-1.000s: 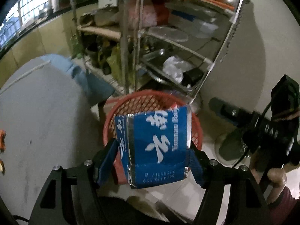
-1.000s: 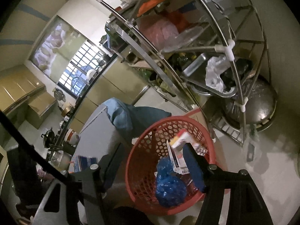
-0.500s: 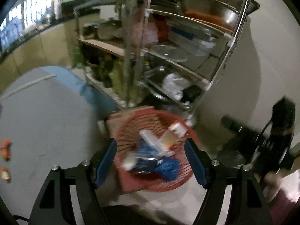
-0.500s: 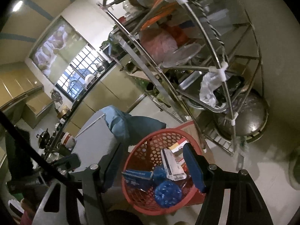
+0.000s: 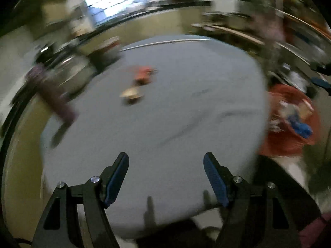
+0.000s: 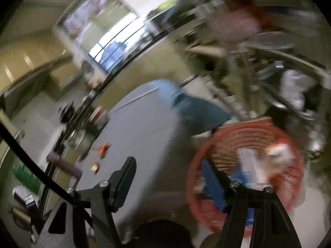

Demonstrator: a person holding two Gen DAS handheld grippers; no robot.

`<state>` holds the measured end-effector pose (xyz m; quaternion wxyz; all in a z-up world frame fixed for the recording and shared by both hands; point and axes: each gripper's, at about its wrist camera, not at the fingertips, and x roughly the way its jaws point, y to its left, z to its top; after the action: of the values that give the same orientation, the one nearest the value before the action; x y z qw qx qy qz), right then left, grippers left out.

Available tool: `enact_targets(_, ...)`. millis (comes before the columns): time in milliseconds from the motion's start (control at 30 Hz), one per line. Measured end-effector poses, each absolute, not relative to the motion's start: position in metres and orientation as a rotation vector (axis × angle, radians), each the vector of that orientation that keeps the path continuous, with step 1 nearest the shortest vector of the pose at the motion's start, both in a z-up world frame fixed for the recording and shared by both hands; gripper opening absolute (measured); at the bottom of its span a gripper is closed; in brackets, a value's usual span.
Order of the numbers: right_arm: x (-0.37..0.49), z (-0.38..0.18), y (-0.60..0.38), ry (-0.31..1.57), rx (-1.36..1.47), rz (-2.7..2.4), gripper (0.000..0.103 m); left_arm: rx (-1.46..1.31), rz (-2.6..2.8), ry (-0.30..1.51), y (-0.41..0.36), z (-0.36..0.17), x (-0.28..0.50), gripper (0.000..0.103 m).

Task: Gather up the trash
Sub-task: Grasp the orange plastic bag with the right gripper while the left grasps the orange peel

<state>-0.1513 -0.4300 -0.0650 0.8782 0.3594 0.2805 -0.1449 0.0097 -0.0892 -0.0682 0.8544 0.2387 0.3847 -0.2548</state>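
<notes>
Left claw (image 5: 166, 177) spread, empty, angled down over grey desk (image 5: 186, 107) toward remaining orange scraps (image 5: 142, 75). Right claw (image 6: 168, 176) spread, empty, near red basket (image 6: 289, 190) beside desk, collected trash inside. Views blurred.

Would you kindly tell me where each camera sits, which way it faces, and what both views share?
Left wrist: on the left gripper, looking down across the grey table; its open, empty fingers show.
Right wrist: on the right gripper, facing the table edge and red basket; open fingers and a black cable show.
Shared: table, basket, orange scraps.
</notes>
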Motion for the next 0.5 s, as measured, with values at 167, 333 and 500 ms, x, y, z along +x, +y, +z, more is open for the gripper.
enact_targets(167,-0.047,-0.06,-0.374,0.694,0.694,-0.126,0.07,0.346,-0.393,0.807,-0.031,-0.057,0.055,0.075)
enact_targets(333,0.063,-0.068,-0.32,0.814,0.634,-0.016,0.07,0.244,-0.341,0.842,0.001,-0.071,0.076,0.075)
enact_targets(500,0.166,-0.084,-0.297,0.894,0.695,0.03,0.07,0.25,-0.264,0.854,0.026,-0.085,0.083,0.075)
